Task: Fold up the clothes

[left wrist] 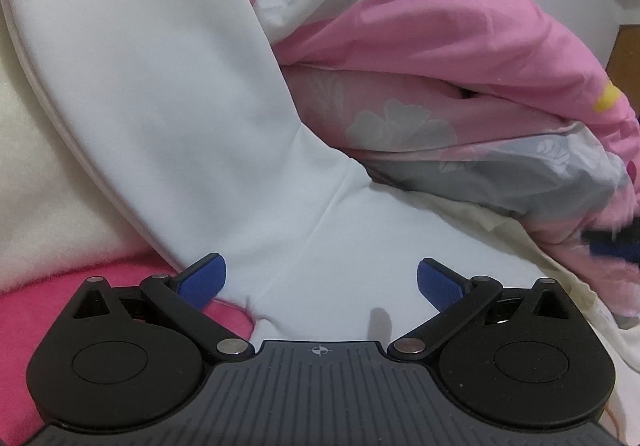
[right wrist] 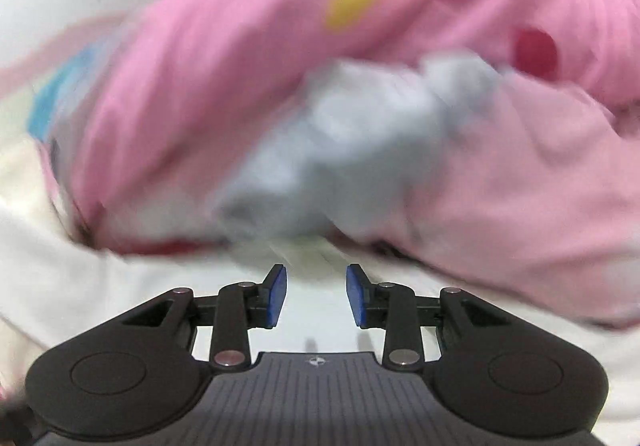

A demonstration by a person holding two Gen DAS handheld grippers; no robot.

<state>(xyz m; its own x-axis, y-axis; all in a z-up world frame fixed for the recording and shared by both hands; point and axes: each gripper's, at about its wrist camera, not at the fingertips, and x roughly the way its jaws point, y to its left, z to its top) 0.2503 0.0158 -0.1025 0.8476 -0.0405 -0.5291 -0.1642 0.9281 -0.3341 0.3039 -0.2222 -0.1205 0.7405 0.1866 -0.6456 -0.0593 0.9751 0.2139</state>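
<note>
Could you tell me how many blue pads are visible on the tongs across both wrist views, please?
4: the left tongs show one pad on each finger, spread wide; the right tongs show one on each finger, closer together. None appears hidden.

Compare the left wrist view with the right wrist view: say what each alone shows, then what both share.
Left only: white garment with a seam, hot-pink fabric, wide-open left gripper.
Right only: blurred grey cloth, red spot, right gripper part open, holding nothing.
Both: the pink quilt with a yellow patch, on cream bedding.
</note>
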